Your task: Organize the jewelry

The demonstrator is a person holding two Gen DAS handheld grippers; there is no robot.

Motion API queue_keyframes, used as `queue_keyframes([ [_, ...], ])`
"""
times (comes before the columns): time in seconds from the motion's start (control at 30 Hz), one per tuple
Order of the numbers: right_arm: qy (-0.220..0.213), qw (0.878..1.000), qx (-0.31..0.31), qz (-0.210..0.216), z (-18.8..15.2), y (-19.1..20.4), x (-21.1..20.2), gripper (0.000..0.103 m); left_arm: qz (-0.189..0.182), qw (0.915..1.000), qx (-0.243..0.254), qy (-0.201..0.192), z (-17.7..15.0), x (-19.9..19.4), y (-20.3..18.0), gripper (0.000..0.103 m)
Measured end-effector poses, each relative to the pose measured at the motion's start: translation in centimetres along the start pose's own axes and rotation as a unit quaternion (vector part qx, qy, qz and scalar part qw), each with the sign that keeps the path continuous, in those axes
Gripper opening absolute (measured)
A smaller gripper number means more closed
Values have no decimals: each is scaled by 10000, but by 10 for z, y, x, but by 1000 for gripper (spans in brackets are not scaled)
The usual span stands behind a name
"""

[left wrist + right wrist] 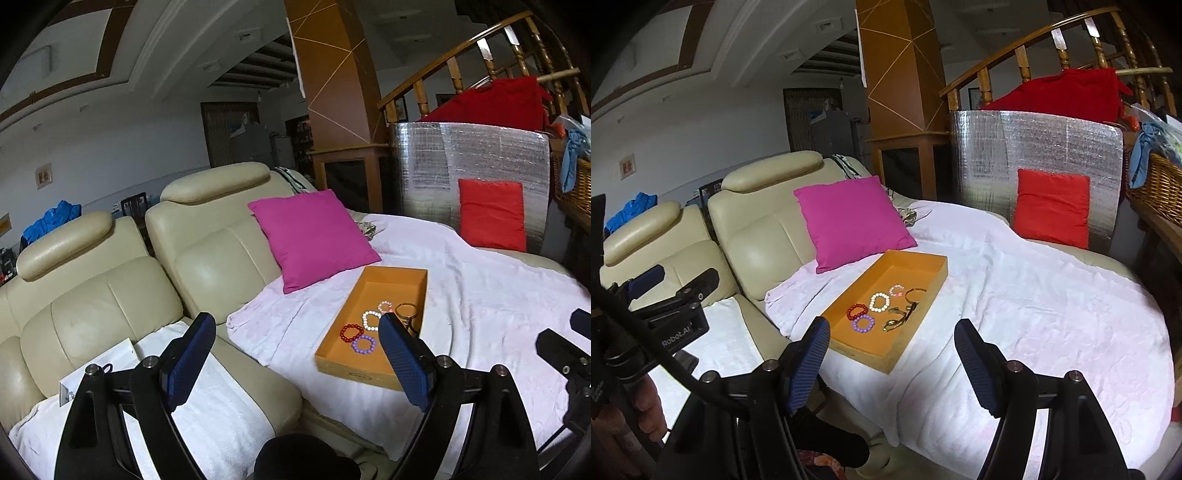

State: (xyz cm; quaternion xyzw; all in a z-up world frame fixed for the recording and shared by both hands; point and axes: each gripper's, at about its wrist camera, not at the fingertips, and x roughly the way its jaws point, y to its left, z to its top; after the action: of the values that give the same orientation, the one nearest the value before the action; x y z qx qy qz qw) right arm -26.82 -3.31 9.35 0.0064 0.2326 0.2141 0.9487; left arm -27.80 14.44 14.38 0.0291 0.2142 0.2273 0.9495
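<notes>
Two views | left wrist: my left gripper (295, 354) is hanging spread, empty; its right finger is overlapping orange cardboard tray (384, 280) holding beaded bracelets (364, 332) | right wrist: right gripper (890, 354) gaping, empty; tray lying on wrinkled white blanket (1034, 295), magenta cushion (853, 221) beside.

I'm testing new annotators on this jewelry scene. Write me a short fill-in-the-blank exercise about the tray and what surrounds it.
1. The beaded bracelets lie inside the ____ tray.
2. The purple bracelet lies right beside the ____ bracelet.
3. The cushion nearest the tray's far end is the ____ one, not the red cushion.
4. Neither the left hand-held gripper nor the right hand-held gripper holds anything; both stand ____.

Missing words: orange; red; pink; open
</notes>
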Motion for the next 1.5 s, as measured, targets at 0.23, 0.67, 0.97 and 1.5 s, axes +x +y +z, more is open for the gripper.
queue_keyframes([
  [0.23,27,10000,-1,-48,-2,1,-3,73,71,10000,47,-49,-1,-7,0,90],
  [0.67,189,9998,68,-77,-7,-6,6,73,199,9998,101,8,-6,-1,1,90],
  [0.97,218,9996,134,-107,-7,-10,11,73,196,9997,86,78,-9,3,4,90],
  [1.5,283,9995,70,-108,-5,-6,21,73,215,9996,39,204,-13,13,10,90],
])
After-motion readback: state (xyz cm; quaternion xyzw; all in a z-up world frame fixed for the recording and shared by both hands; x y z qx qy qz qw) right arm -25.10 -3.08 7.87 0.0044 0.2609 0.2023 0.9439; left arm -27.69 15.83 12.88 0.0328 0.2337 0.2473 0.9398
